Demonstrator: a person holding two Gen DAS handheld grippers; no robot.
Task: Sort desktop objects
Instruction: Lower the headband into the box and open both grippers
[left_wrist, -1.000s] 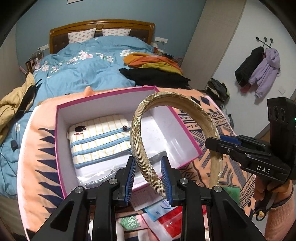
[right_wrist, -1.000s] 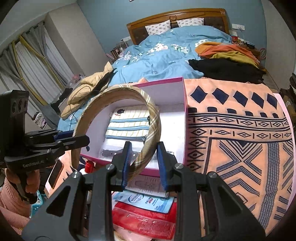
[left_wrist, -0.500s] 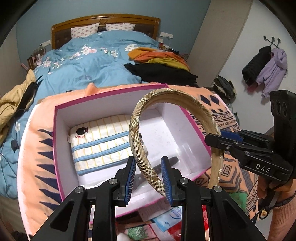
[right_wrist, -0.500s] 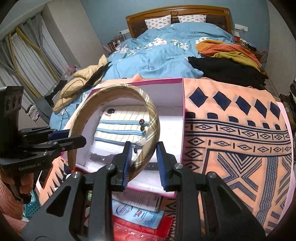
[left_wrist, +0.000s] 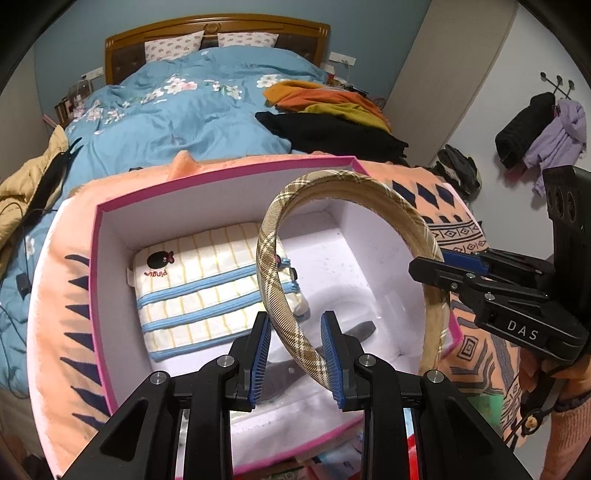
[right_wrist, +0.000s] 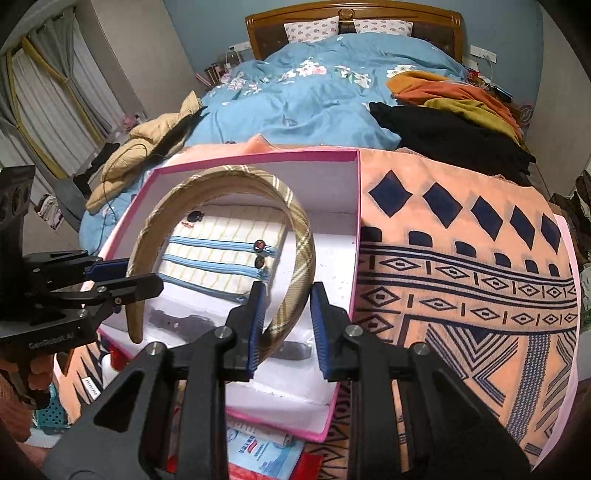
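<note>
Arching above an open pink box (left_wrist: 96, 258) on the patterned desk, a plaid headband (left_wrist: 269, 258) hung with one end between each gripper's (left_wrist: 295, 354) (right_wrist: 284, 325) jaws, which looked parted, over a striped pouch (left_wrist: 207, 295) inside.

I am seeing both feeds evenly and softly lit, from somewhere overhead as far as I can tell; the white inside of the pink box (left_wrist: 110, 236) is glowing brightest, with mild shadow pooling along its near wall; nothing is blurring around the box; away from it the fisheye is bending the room hard, and black vignetting is eating every corner.
</note>
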